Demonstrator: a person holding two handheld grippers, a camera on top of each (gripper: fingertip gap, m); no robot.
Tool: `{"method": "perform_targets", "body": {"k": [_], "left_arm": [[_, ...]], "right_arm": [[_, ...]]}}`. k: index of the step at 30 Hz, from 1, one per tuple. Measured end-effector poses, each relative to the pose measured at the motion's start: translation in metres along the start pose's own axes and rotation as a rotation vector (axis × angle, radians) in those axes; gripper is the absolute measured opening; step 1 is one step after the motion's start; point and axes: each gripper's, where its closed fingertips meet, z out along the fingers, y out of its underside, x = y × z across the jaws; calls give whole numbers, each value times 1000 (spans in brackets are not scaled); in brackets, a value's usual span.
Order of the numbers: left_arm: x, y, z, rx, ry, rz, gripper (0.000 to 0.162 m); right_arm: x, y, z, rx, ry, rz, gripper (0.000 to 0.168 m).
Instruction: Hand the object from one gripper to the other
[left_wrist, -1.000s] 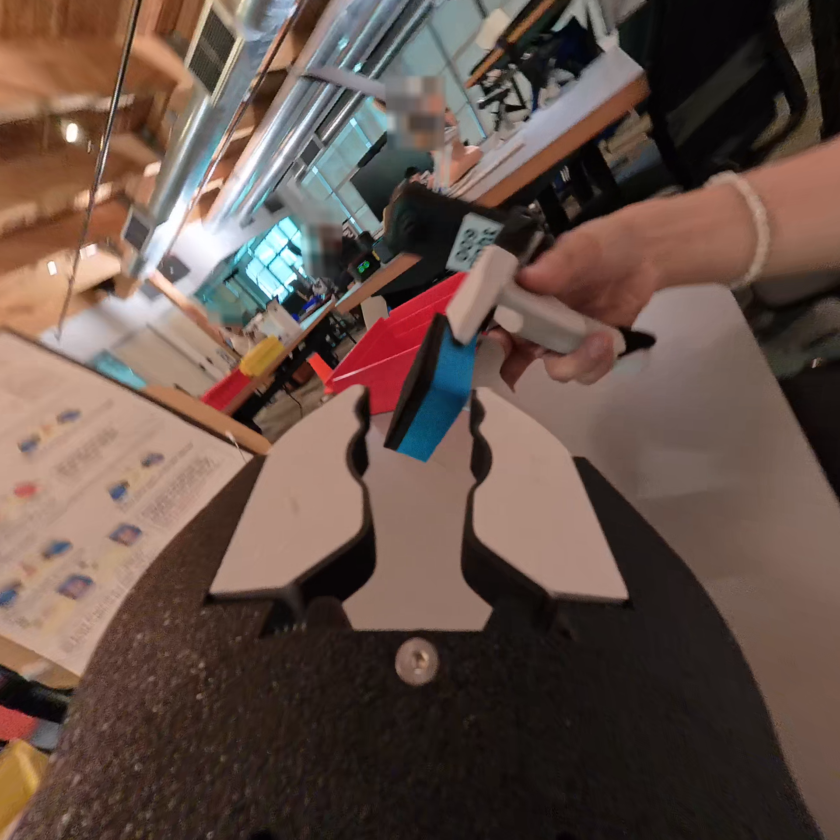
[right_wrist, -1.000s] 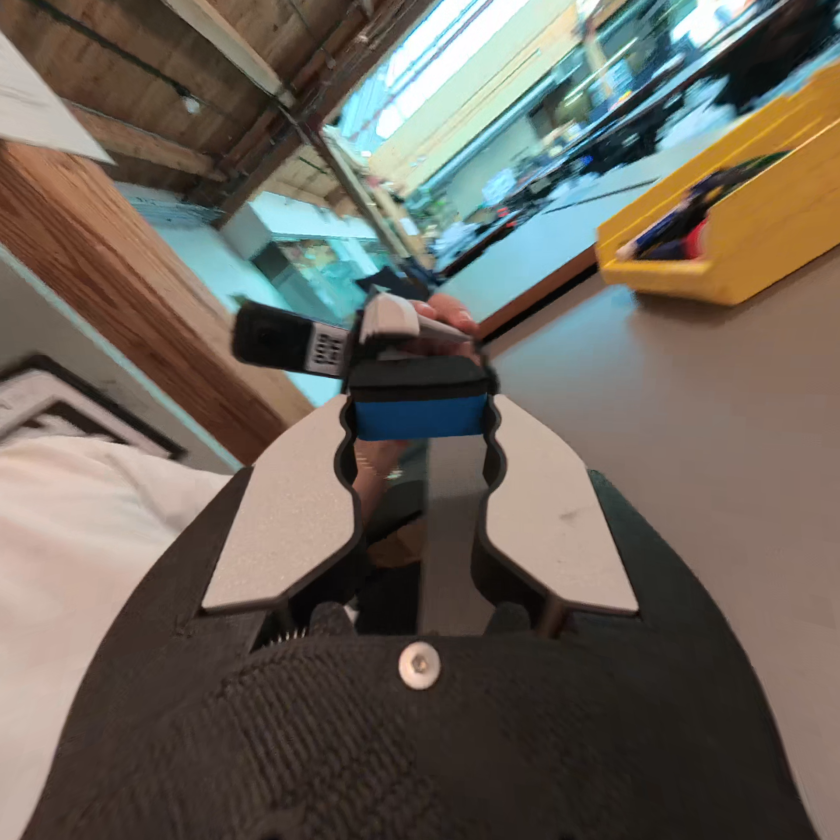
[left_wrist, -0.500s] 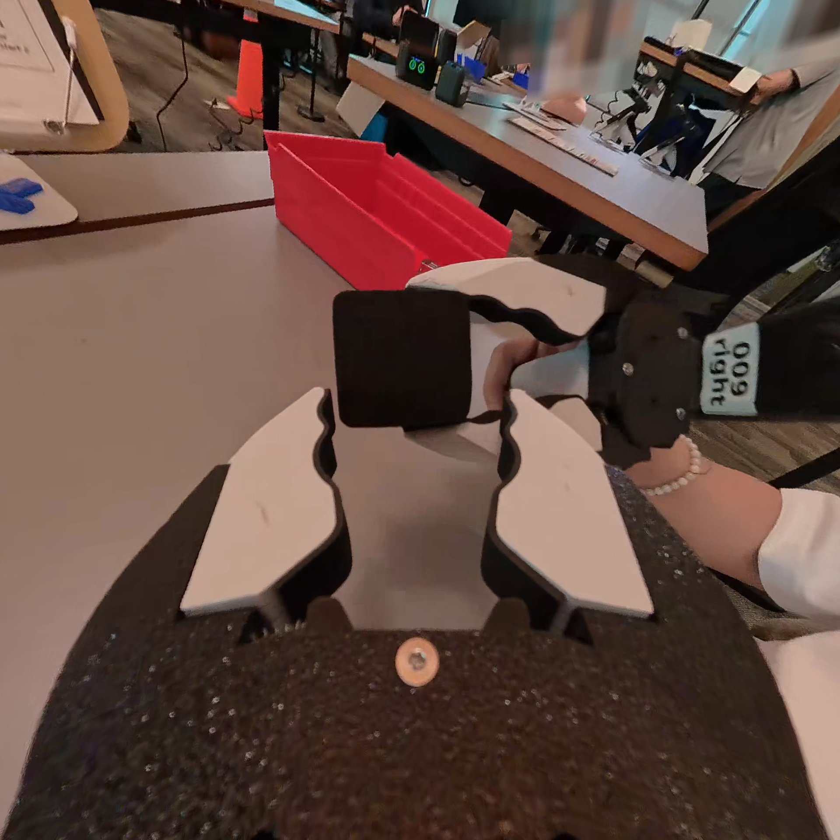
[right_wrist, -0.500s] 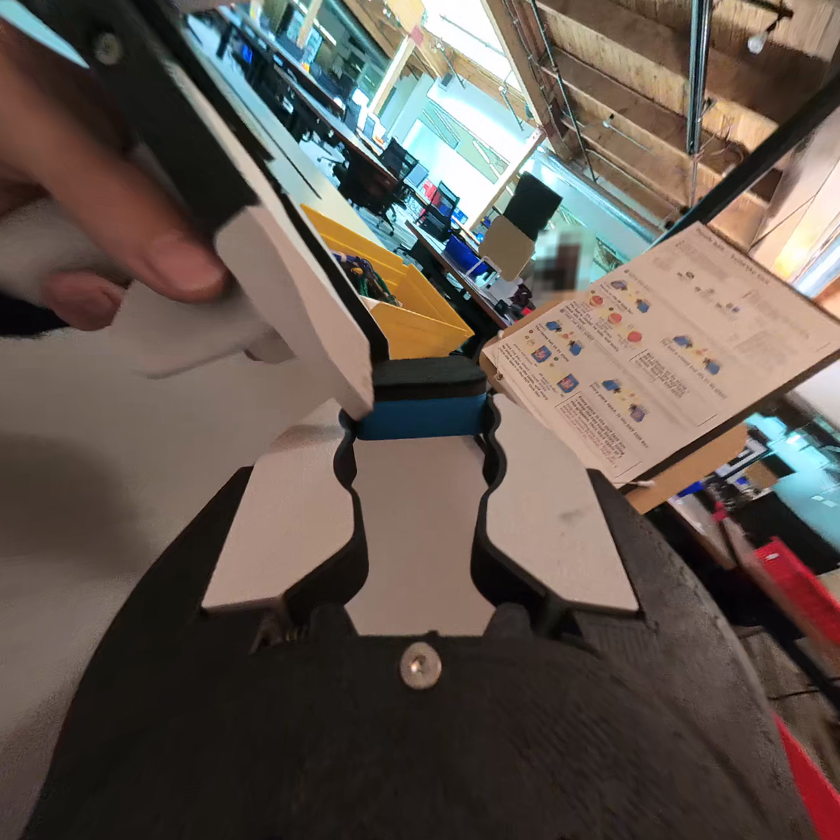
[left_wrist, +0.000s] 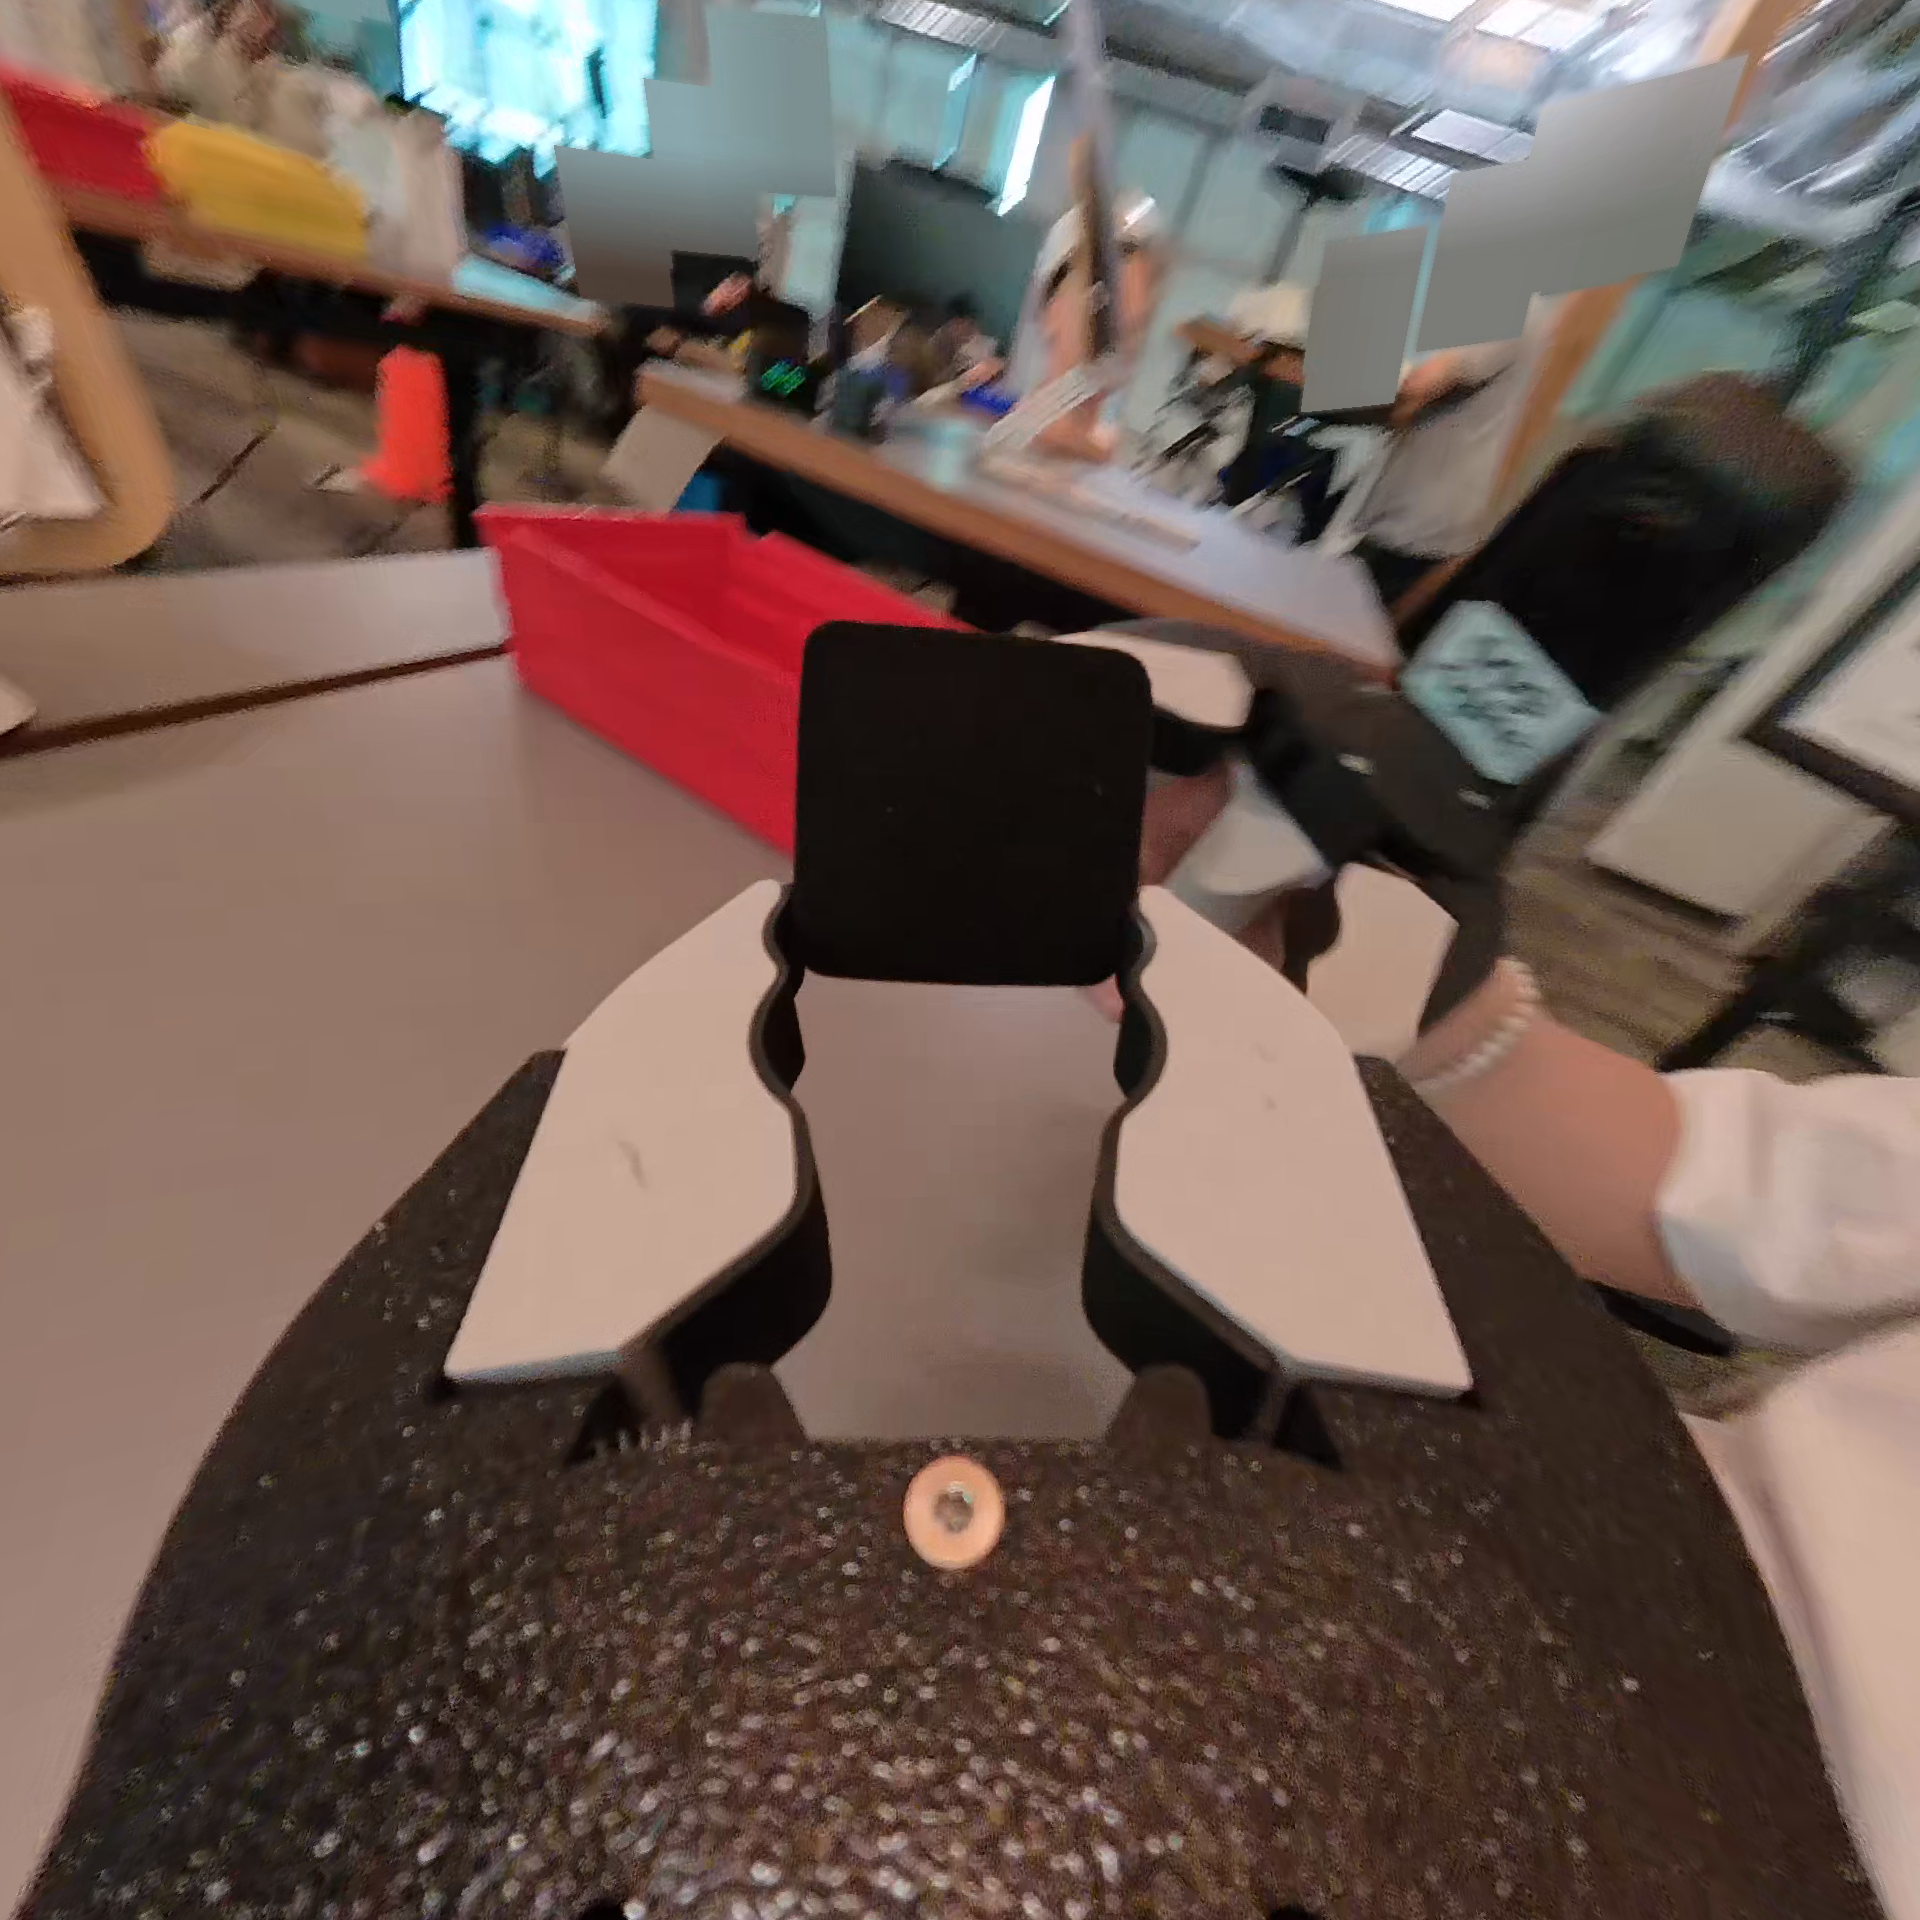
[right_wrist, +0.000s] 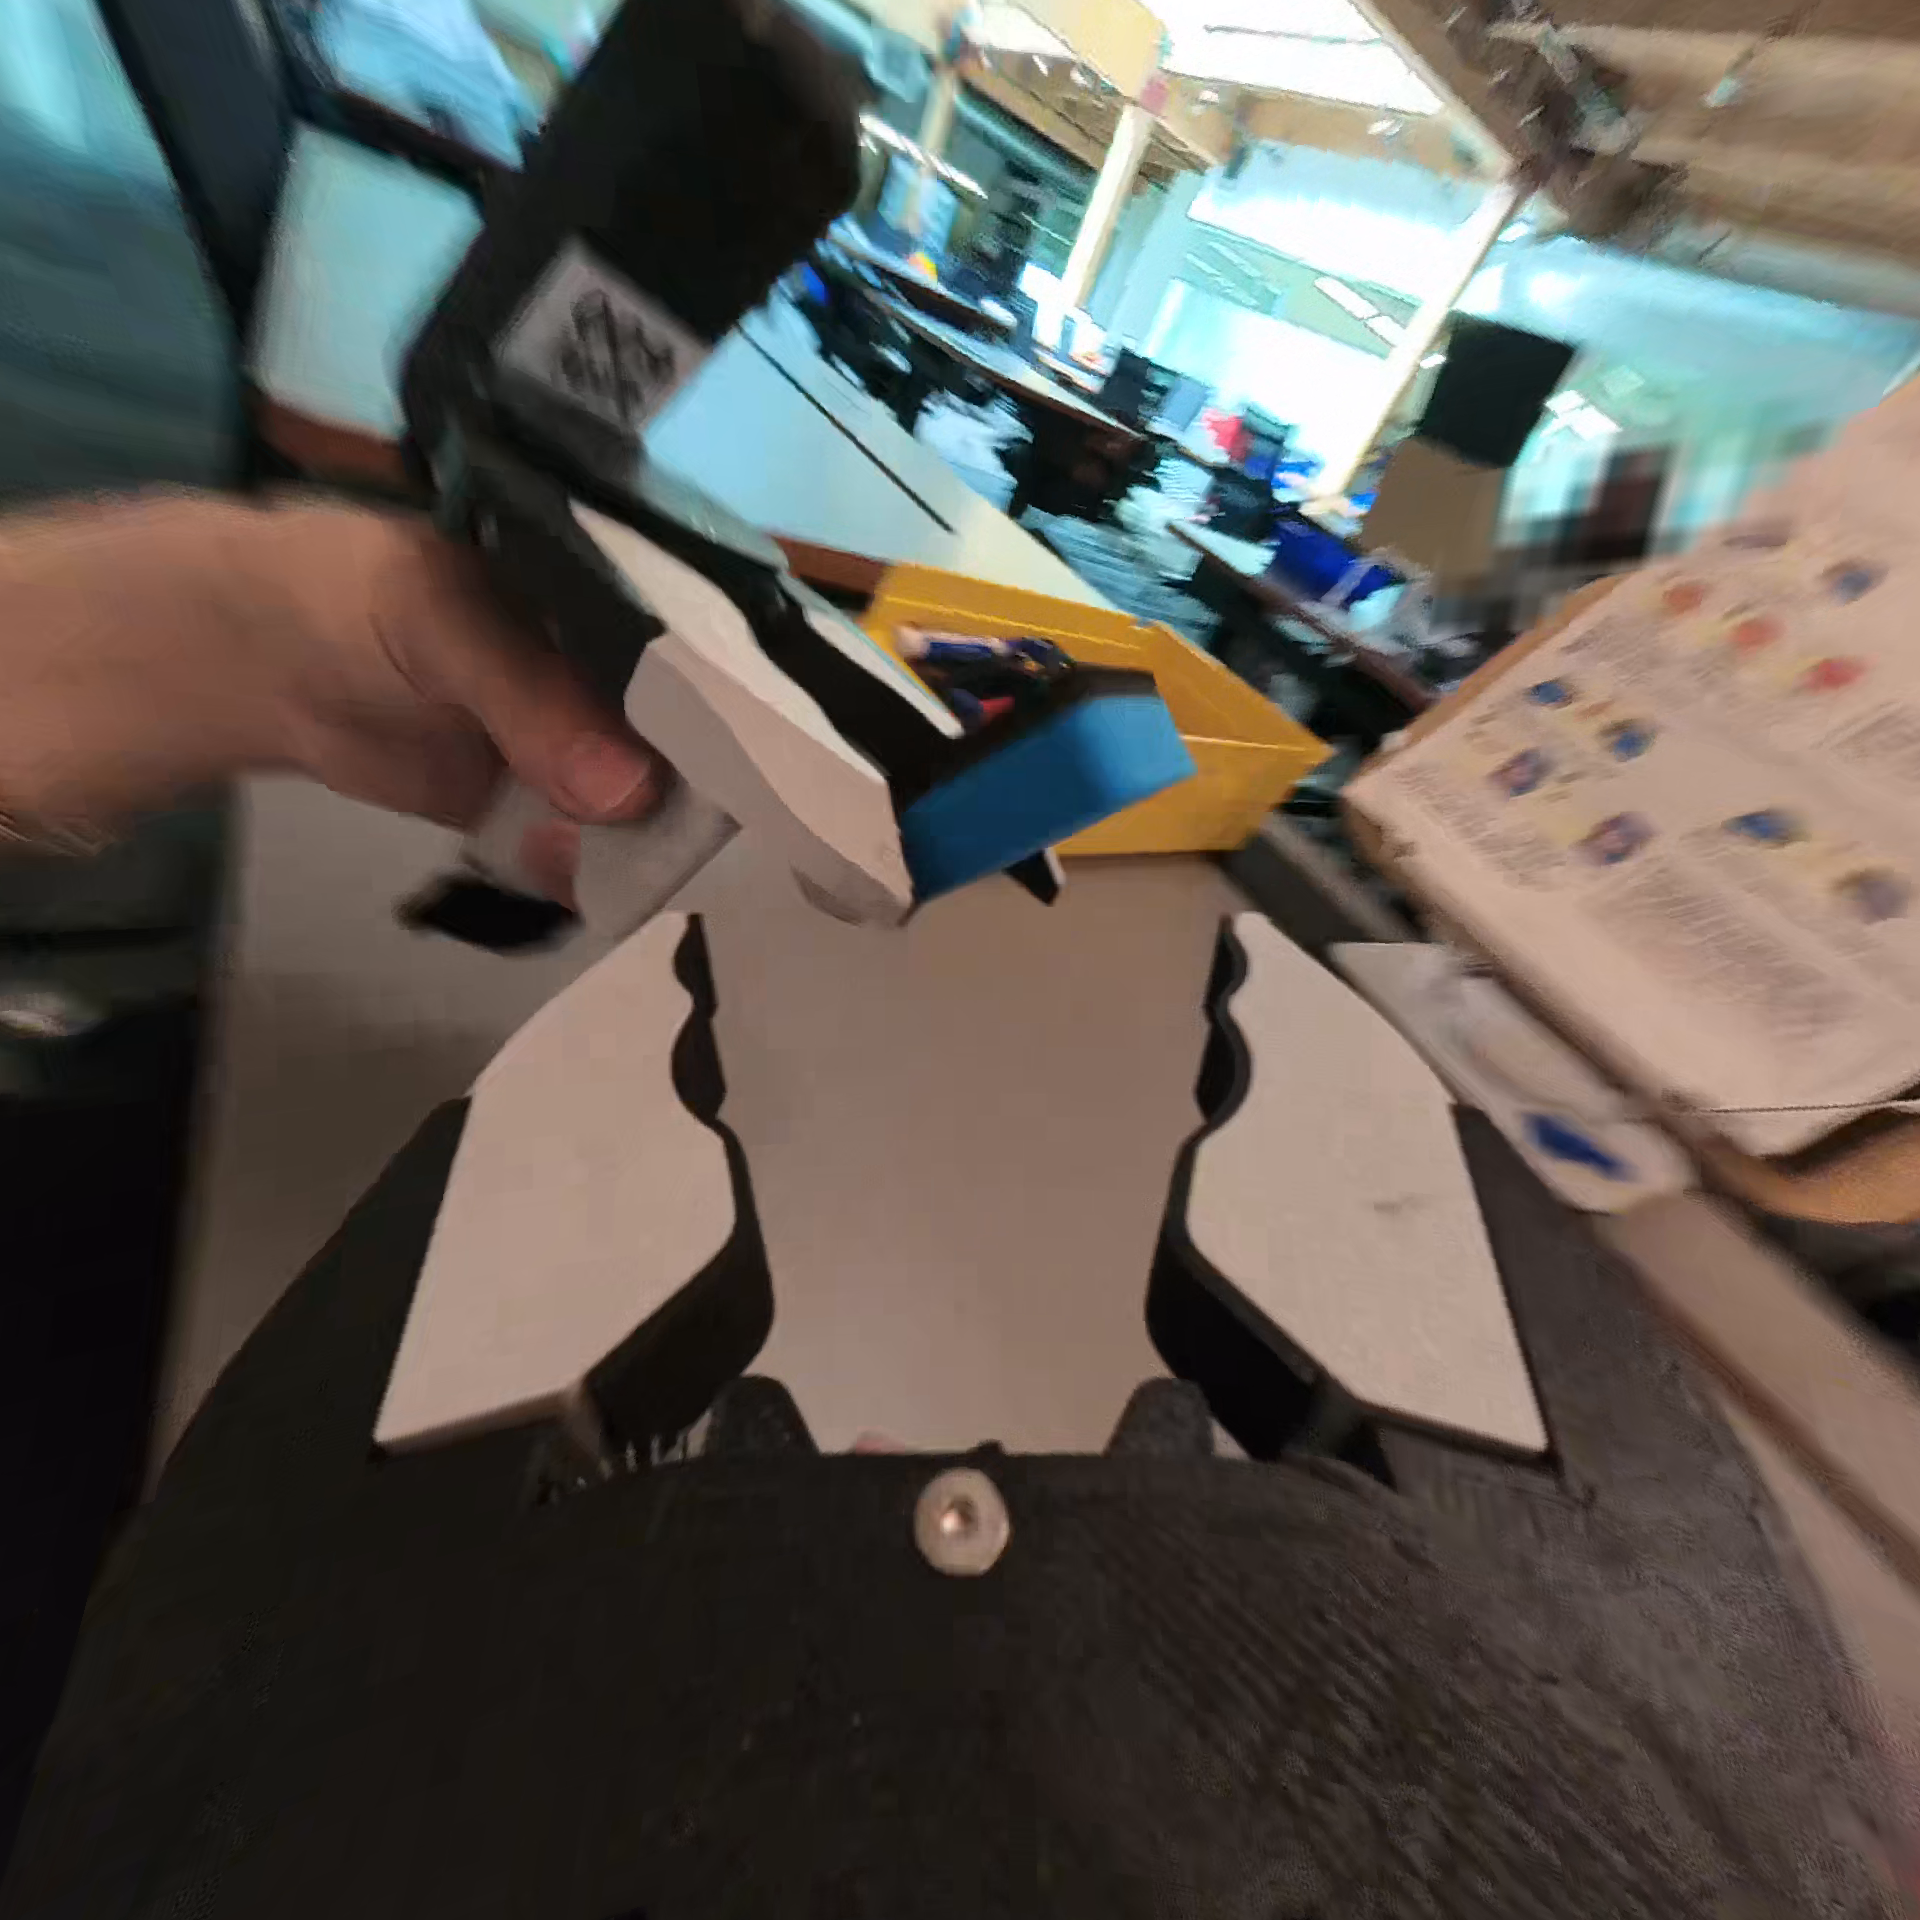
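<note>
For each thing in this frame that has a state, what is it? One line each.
Left tool: shut on the sponge.
Right tool: open, empty.
Sponge: held at the left tool's tips, off the table.
Red bin: open-topped, contents not visible.
Yellow bin: open-topped, holding small items.
</note>
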Motion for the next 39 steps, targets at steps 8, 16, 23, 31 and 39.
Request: {"method": "perform_targets", "body": {"k": [8, 16, 23, 31, 39], "left_arm": [[50, 2, -10, 88, 481, -33, 58], [51, 14, -1, 64, 484, -21, 58], [14, 1, 7, 111, 89, 240, 67], [28, -14, 14, 233, -294, 930, 42], [19, -18, 11, 337, -405, 876, 22]], "right_arm": [[2, -45, -26, 363, -292, 546, 85], [-10, -42, -20, 341, -277, 430, 55], [30, -31, -20, 248, 48, 421, 54], [54, -33, -34, 369, 228, 708, 54], [42, -34, -25, 339, 225, 644, 54]]}}
